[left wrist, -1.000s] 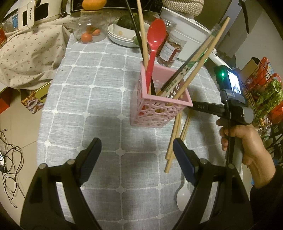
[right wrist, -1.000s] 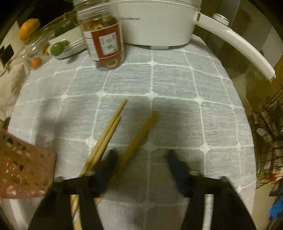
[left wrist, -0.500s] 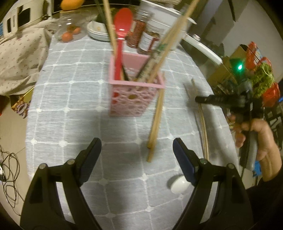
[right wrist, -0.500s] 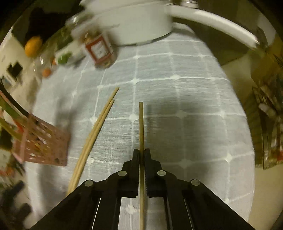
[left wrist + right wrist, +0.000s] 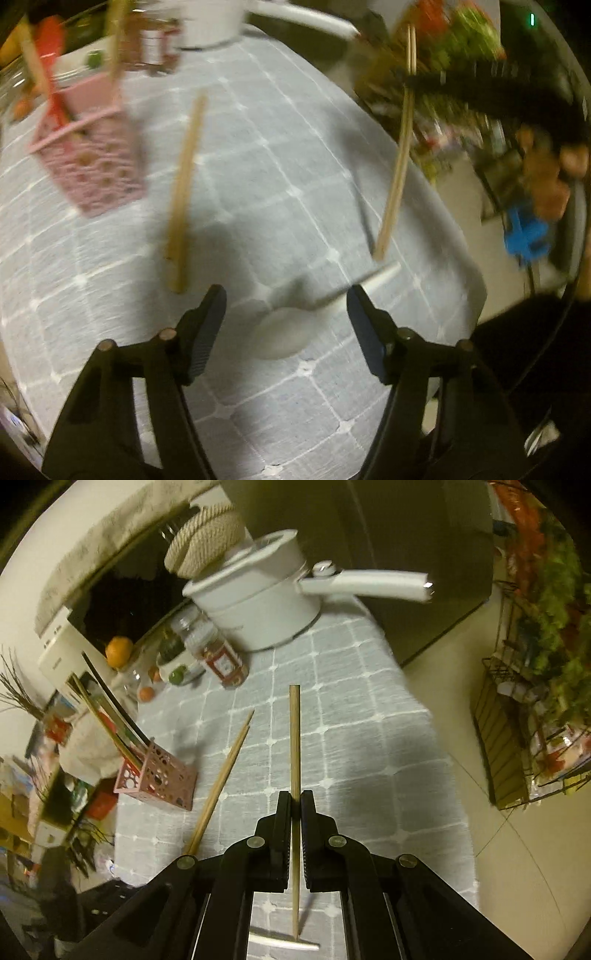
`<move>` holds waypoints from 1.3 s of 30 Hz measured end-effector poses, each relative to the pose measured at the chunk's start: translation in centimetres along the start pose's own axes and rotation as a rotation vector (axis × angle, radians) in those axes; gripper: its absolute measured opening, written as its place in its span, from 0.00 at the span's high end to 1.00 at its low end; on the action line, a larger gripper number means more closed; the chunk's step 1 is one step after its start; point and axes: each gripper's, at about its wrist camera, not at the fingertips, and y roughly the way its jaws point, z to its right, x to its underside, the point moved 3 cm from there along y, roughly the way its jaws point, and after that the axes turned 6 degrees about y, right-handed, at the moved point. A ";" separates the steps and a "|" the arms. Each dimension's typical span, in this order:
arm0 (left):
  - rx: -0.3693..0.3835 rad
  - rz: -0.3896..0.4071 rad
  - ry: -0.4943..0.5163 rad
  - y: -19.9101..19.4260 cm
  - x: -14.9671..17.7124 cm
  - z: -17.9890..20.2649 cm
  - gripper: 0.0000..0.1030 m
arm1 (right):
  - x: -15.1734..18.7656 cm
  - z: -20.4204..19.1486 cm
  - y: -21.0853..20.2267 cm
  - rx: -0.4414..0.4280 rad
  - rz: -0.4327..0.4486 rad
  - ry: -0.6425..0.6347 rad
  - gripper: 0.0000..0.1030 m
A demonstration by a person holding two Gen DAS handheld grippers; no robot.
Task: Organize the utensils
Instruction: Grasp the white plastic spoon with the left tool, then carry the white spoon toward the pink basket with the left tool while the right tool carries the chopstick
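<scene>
Above the table [image 5: 369, 709], right gripper [image 5: 295, 805] angled down, apparently pinching chopstick [image 5: 294, 738]

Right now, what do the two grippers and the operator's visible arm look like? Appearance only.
Left gripper: glossy black linkage arms with small round pivot pins, and two flat, tapered fingers with ribbed dark blue pads. Right gripper: same black frame with silver pivot screws, its pad faces finely ribbed. In the left wrist view it shows as a black bar with a green indicator light above. The dark sleeve is blurred.

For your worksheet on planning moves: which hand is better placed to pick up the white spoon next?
Left. Its tongs, closing, hover right over the white spoon with nothing gripped yet, while the right tongs are shut on a chopstick.
</scene>
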 end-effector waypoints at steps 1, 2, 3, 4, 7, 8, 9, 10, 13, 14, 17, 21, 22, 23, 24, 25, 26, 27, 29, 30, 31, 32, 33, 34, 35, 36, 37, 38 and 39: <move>0.000 -0.007 0.020 0.4 -0.1 0.2 0.40 | -0.1 0.4 -0.6 -0.007 0.010 0.004 0.95; -0.002 -0.019 0.047 0.9 -0.1 0.6 0.42 | -0.1 0.9 -1.5 -0.017 0.020 0.011 0.95; -0.004 -0.027 0.072 1.2 -0.2 1.0 0.45 | -0.1 1.2 -2.0 -0.024 0.028 0.012 0.95; -0.003 -0.040 0.101 1.7 -0.3 1.5 0.45 | -0.2 1.5 -2.6 -0.032 0.038 0.009 0.95; 0.007 -0.089 0.190 3.0 -0.7 2.7 0.49 | -0.5 2.1 -4.0 -0.060 0.048 -0.010 0.95; 0.016 -0.109 0.219 3.5 -0.9 3.2 0.52 | -0.6 2.4 -4.3 -0.066 0.050 -0.013 0.95; 0.026 -0.124 0.234 3.9 -1.2 3.5 0.55 | -0.7 2.7 -4.6 -0.074 0.048 -0.015 0.95; 0.043 -0.146 0.254 4.4 -1.4 4.0 0.57 | -0.8 2.9 -4.7 -0.081 0.046 -0.014 0.95; 0.085 -0.209 0.296 5.7 -1.9 5.3 0.60 | -0.9 3.7 -5.1 -0.076 0.047 -0.015 0.95; 0.105 -0.236 0.307 6.2 -2.0 5.6 0.61 | -1.1 4.0 -5.3 -0.073 0.051 -0.016 0.95; 0.109 -0.264 0.350 6.6 -2.4 6.5 0.62 | -1.5 4.6 -5.9 -0.081 0.069 -0.008 0.95; -0.032 -0.287 0.377 7.0 -2.9 6.7 0.92 | -1.8 5.4 -6.3 -0.089 0.078 0.008 0.95; -0.055 -0.286 0.332 6.9 -3.2 6.3 0.93 | -1.8 5.6 -6.2 -0.085 0.076 0.013 0.95; -0.088 -0.282 0.286 6.9 -3.7 5.7 0.95 | -1.8 5.7 -6.1 -0.082 0.072 0.017 0.95; -0.137 -0.266 0.232 6.8 -4.2 4.6 0.95 | -1.8 5.8 -6.0 -0.080 0.068 0.019 0.95; -0.154 -0.261 0.198 6.7 -4.4 3.9 0.95 | -1.7 5.8 -5.8 -0.078 0.063 0.020 0.95; -0.151 -0.260 0.140 6.6 -4.6 2.8 0.95 | -1.7 5.7 -5.5 -0.077 0.055 0.021 0.95; -0.115 -0.254 0.079 6.5 -4.7 1.9 0.95 | -1.6 5.6 -5.4 -0.077 0.050 0.021 0.95; -0.081 -0.261 0.010 6.3 -5.0 0.8 0.95 | -1.4 5.0 -5.0 -0.078 0.041 0.011 0.95; -0.071 -0.268 -0.006 6.3 -5.1 0.5 0.95 | -1.3 4.7 -5.0 -0.077 0.041 0.003 0.95; -0.063 -0.286 -0.021 6.4 -5.2 0.3 0.95 | -1.3 4.4 -4.9 -0.076 0.042 -0.004 0.95; -0.058 -0.310 -0.028 6.5 -5.5 0.2 0.95 | -1.2 4.0 -4.8 -0.070 0.045 -0.014 0.95; -0.055 -0.329 -0.035 6.6 -5.6 0.0 0.95 | -1.2 3.8 -4.7 -0.065 0.047 -0.019 0.95; -0.051 -0.352 -0.052 6.8 -5.9 0.0 0.95 | -1.1 3.5 -4.6 -0.061 0.047 -0.021 0.95; -0.047 -0.368 -0.066 6.9 -5.6 0.1 0.95 | -1.1 3.4 -4.5 -0.062 0.044 -0.023 0.95; -0.046 -0.378 -0.077 7.0 -5.9 0.0 0.95 | -1.0 3.2 -4.3 -0.061 0.042 -0.025 0.95; -0.049 -0.382 -0.083 7.1 -6.1 -0.1 0.95 | -1.0 3.0 -4.2 -0.057 0.044 -0.027 0.95; -0.049 -0.386 -0.093 7.1 -6.4 -0.2 0.95 | -0.9 2.8 -4.2 -0.056 0.046 -0.029 0.95; -0.047 -0.391 -0.106 7.2 -6.9 -0.3 0.95 | -0.9 2.7 -4.2 -0.058 0.046 -0.029 0.95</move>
